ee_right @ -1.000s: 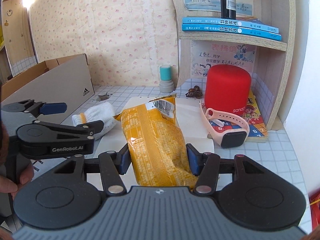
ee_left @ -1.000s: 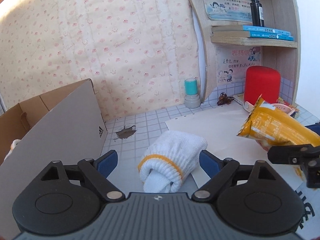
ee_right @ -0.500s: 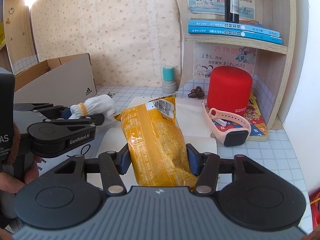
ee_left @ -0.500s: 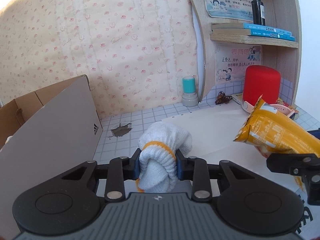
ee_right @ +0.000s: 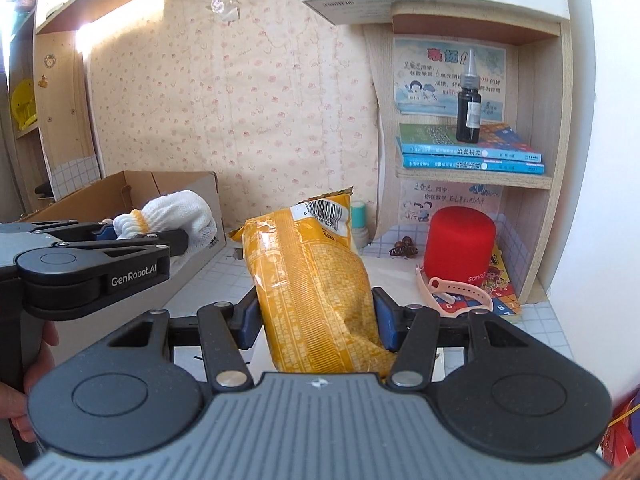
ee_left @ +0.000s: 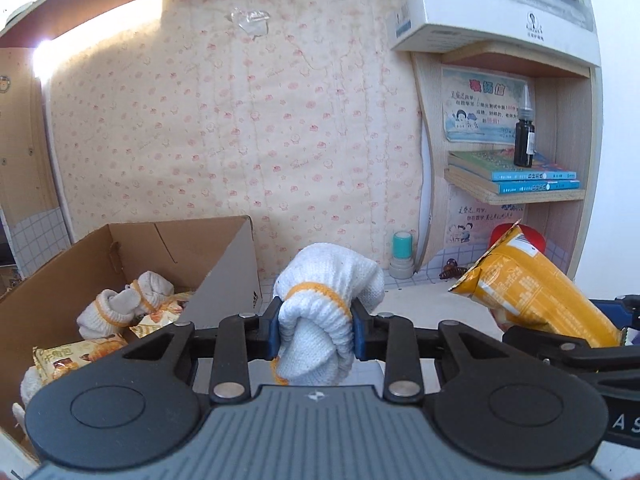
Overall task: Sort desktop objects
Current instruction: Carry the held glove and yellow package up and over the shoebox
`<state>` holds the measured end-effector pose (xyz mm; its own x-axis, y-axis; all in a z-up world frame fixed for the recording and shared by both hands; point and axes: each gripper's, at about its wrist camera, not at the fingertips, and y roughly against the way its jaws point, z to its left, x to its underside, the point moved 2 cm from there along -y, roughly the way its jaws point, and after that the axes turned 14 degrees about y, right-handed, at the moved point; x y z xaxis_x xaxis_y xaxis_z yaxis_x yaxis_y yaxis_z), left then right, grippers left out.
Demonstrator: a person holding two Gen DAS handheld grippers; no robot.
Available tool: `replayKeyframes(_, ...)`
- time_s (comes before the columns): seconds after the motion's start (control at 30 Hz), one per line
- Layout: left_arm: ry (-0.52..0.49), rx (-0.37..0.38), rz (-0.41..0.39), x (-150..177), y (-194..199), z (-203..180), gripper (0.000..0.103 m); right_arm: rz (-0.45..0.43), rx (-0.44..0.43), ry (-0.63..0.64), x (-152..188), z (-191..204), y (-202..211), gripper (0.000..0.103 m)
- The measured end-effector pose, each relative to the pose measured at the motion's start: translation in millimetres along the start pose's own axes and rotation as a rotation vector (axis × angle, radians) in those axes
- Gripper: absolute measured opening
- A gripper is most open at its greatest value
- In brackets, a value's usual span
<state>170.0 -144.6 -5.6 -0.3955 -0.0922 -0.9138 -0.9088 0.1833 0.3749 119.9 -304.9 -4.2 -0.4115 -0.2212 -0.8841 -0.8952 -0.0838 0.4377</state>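
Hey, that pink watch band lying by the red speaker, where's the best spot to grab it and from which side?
Probably the arched strap of the pink watch band, taken from above: it bows up off the desk, so fingers could close across it. Come from the open front; the red speaker stands close behind it.

"GenRobot.AI" on left tool, "sanag" on red speaker
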Motion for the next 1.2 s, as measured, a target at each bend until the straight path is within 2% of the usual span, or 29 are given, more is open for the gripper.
replayKeyframes(0.3, 0.051, -0.042, -0.084, -14.7, 58.0, 35.3, 0.034, -0.063, -0.012, 0.009, -24.3, 43.2, 32.0, 0.055)
replayKeyframes(0.6, 0.113, -0.115, -0.144, -22.7, 97.3, 84.4, 0.034, -0.111, -0.052, 0.055, -52.2, 108.0, 45.1, 0.055)
replayKeyframes(0.83, 0.148, -0.171, -0.160, -26.3, 108.5, 120.2, 0.034, -0.125, -0.085, 0.085, -67.6, 144.3, 43.0, 0.055)
replayKeyframes(1.2, 0.173, -0.202, -0.165, -26.8, 108.8, 150.3, 0.034, -0.112, -0.109, 0.122, -80.6, 174.1, 27.3, 0.055)
